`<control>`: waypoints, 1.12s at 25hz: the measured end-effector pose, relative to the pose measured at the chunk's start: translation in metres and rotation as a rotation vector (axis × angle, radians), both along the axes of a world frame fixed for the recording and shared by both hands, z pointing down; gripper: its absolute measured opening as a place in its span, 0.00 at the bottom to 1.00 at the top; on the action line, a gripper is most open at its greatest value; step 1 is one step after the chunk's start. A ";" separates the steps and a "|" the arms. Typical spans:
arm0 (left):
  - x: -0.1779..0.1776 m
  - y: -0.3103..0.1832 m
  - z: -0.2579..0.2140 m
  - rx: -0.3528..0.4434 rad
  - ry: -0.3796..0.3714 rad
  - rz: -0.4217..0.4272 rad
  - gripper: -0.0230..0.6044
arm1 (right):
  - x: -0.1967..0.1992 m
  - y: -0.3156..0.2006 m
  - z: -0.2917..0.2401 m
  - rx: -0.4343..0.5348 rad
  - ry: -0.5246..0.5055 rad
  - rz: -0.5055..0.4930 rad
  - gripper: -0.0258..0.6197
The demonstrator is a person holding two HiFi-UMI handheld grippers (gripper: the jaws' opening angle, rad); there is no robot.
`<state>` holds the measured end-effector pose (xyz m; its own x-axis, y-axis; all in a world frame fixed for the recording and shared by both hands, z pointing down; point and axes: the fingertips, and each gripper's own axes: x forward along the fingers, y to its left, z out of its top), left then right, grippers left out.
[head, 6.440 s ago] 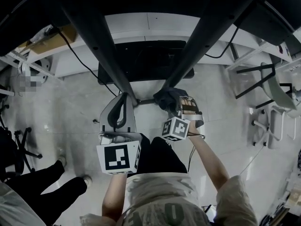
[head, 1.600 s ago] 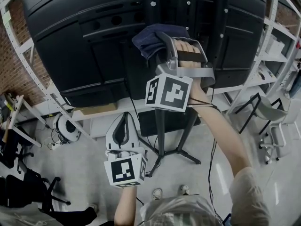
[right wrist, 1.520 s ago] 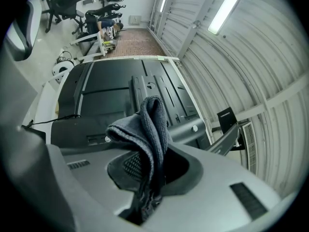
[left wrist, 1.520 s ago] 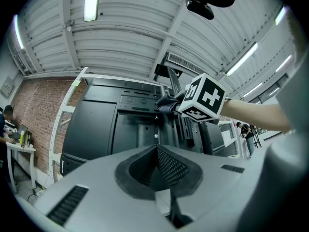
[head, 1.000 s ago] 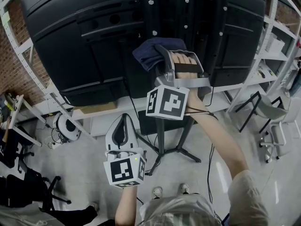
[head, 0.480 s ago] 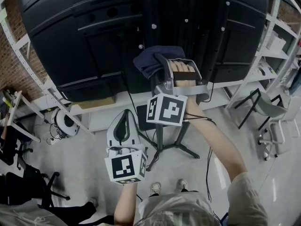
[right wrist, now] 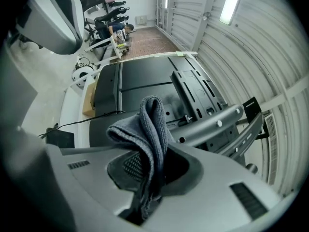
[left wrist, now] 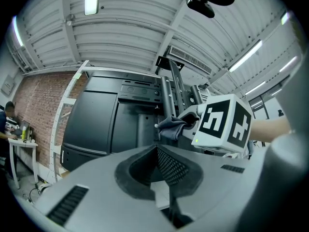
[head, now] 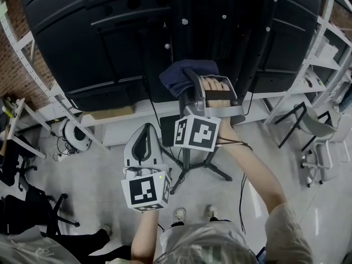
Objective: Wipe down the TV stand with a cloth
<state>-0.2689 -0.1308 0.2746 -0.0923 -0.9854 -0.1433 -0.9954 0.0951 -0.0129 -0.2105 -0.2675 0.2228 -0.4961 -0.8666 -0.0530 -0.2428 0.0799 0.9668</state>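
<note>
In the head view my right gripper [head: 190, 75] is shut on a dark blue cloth [head: 180, 77] and presses it against the black upright column [head: 190, 15] of the TV stand, behind the big black TV back [head: 99, 43]. From the right gripper view, the cloth [right wrist: 147, 124] hangs folded out of the shut jaws of the right gripper [right wrist: 153, 151], with the stand's bolted bars [right wrist: 212, 124] just beyond. My left gripper [head: 144, 131] hangs lower left, shut and holding nothing. Looking along the left gripper [left wrist: 158, 149], the cloth [left wrist: 170, 127] shows ahead.
The stand's legs [head: 212, 169] spread on the pale floor. White shelving racks [head: 33, 81] flank the TV on both sides. A chair [head: 316, 144] stands right, a white device [head: 70, 137] and a cardboard box [head: 110, 114] left, a black chair [head: 25, 213] lower left.
The right gripper has slid the cloth down the stand's column over the last second and a half. Six seconds ago it was at the stand's base. The left gripper has stayed shut and low.
</note>
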 end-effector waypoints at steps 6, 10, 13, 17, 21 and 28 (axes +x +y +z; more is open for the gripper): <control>-0.002 0.001 0.007 -0.016 0.006 -0.005 0.06 | -0.002 0.002 0.023 -0.041 0.013 -0.002 0.13; -0.004 0.002 0.011 -0.025 0.011 -0.009 0.06 | -0.002 0.003 0.038 -0.070 0.017 -0.002 0.13; -0.004 0.000 0.014 -0.032 0.015 -0.012 0.06 | -0.002 0.002 0.050 -0.097 0.017 -0.005 0.13; -0.003 -0.004 0.016 -0.036 0.017 -0.019 0.06 | -0.001 0.003 0.067 -0.128 0.029 -0.010 0.13; -0.001 -0.005 0.024 -0.052 0.017 -0.024 0.06 | 0.000 0.005 0.090 -0.162 0.035 -0.019 0.13; 0.002 -0.007 0.054 -0.081 0.030 -0.041 0.06 | 0.001 0.008 0.137 -0.201 0.052 -0.037 0.13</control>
